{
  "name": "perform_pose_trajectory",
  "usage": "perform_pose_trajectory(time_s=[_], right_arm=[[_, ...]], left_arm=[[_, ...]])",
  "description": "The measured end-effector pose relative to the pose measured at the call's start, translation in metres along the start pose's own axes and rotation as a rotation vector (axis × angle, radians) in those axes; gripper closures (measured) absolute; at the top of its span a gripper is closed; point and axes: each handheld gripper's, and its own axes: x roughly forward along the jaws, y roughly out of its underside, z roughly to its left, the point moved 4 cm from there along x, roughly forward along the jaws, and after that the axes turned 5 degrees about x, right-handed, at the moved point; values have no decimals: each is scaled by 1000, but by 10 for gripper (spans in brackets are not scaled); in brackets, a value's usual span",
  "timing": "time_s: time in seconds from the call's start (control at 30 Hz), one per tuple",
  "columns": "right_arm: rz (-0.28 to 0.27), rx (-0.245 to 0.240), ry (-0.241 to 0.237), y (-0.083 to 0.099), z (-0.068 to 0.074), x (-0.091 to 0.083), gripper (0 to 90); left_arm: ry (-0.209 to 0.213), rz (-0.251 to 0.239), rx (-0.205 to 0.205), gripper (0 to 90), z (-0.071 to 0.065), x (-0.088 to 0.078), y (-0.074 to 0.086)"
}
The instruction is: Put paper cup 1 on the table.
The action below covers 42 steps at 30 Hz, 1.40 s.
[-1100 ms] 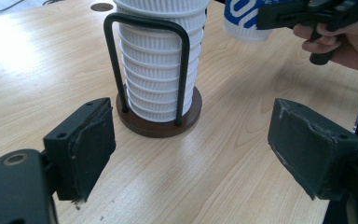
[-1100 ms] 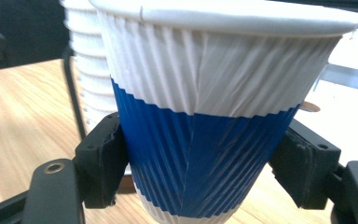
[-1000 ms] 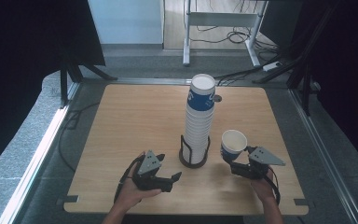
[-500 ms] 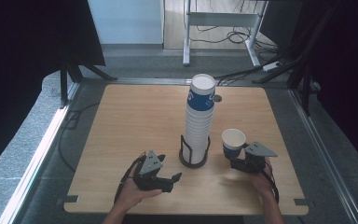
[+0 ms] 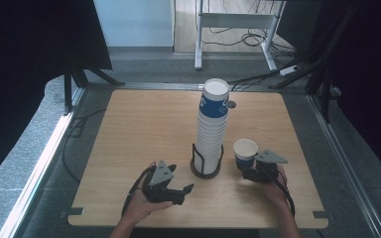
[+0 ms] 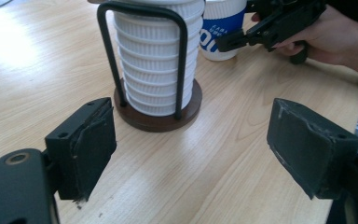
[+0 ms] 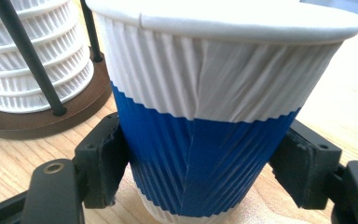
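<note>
standing upright, paper cup [image 5: 245, 151] in right gripper [image 5: 250, 168].

A ribbed paper cup [image 7: 205, 116], white above and blue below, stands upright on the wooden desk [image 7: 340, 93] between the two black jaws of the right tool [image 7: 200, 172], whose pads press its blue lower half on both sides. To the left, a stack of white ribbed cups [image 7: 32, 60] sits in a black wire holder [image 7: 25, 56] on a round brown base.
</note>
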Motion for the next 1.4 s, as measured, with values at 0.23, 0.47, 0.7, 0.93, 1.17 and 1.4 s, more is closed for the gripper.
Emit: perform_pose_trajectory(time_s=[0.23,0.47,0.7,0.93,1.17,1.4], right_arm=[[20,7,9,2,-2,1,251],[33,2,13,3,0,1,245],[30,9,16,3,1,0,206],[12,22,13,1,1,-5,149],[-32,29,10,-4,4,-18,139],[-93,43,10,-10,8,-40,137]], left_arm=[[3,-2,1,160,-1,0,-1],[3,0,2,159,0,0,0],[4,1,3,159,0,0,0],[0,-2,3,159,0,-1,0],[0,-4,-1,158,1,-2,-1],[0,-17,-17,157,4,-4,-1]])
